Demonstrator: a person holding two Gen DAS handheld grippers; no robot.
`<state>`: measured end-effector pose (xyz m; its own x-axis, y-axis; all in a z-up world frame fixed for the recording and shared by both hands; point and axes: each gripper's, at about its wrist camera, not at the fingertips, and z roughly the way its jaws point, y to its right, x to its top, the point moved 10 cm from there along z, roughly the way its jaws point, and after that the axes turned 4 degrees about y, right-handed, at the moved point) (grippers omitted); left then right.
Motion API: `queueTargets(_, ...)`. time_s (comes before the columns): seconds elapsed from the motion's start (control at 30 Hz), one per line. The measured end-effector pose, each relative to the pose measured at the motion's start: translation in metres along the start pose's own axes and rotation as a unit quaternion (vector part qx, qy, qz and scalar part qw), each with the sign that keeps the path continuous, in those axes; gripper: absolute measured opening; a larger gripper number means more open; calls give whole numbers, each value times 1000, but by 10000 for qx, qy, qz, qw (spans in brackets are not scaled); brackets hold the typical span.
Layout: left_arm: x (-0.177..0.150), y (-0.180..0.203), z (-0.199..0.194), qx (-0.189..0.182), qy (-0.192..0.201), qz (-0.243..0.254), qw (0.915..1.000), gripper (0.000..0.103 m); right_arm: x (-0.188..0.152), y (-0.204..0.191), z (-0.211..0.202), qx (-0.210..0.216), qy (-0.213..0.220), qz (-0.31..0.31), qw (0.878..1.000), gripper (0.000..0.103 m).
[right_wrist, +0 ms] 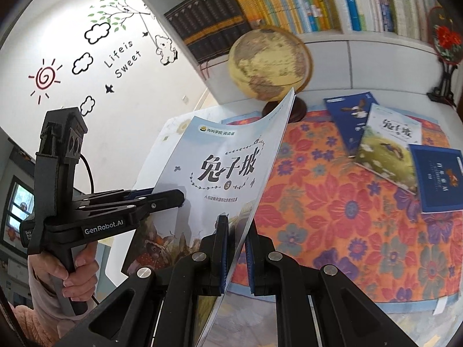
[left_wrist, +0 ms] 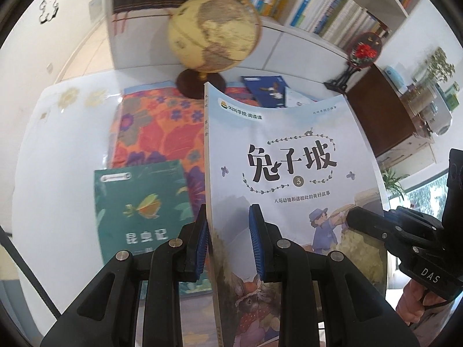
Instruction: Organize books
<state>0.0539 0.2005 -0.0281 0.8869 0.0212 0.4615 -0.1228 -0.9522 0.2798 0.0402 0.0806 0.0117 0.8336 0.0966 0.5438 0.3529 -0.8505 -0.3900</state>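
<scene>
A pale blue picture book [left_wrist: 289,156] with large black Chinese title is held upright above the table. My left gripper [left_wrist: 230,243] straddles its spine edge with jaws parted, one pad against the spine. My right gripper [right_wrist: 235,254] straddles the book's [right_wrist: 220,167] opposite edge, jaws a little apart. The right gripper also shows in the left wrist view [left_wrist: 385,231] at the book's right edge, and the left gripper shows in the right wrist view [right_wrist: 162,196] at its left edge. A green book [left_wrist: 141,208] lies on the table. Three more books [right_wrist: 387,150] lie at the right.
A floral cloth [right_wrist: 332,202] covers the white table [left_wrist: 58,150]. A yellow globe [left_wrist: 214,37] on a dark base stands at the back. A bookshelf [right_wrist: 289,3] full of books lines the wall. A red ornament on a black stand [left_wrist: 361,55] stands at the back right.
</scene>
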Motion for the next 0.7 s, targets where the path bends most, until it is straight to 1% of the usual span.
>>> queueTargets(0.33,-10,-61,9,172,-90,-340,9992,23,-1,-32,54,176,-321,-149,9992,10)
queueTargets(0.7,-29,-113,22,349,-280,-702,9965,23,-13,-55,107,377,-741,-199,9963,10)
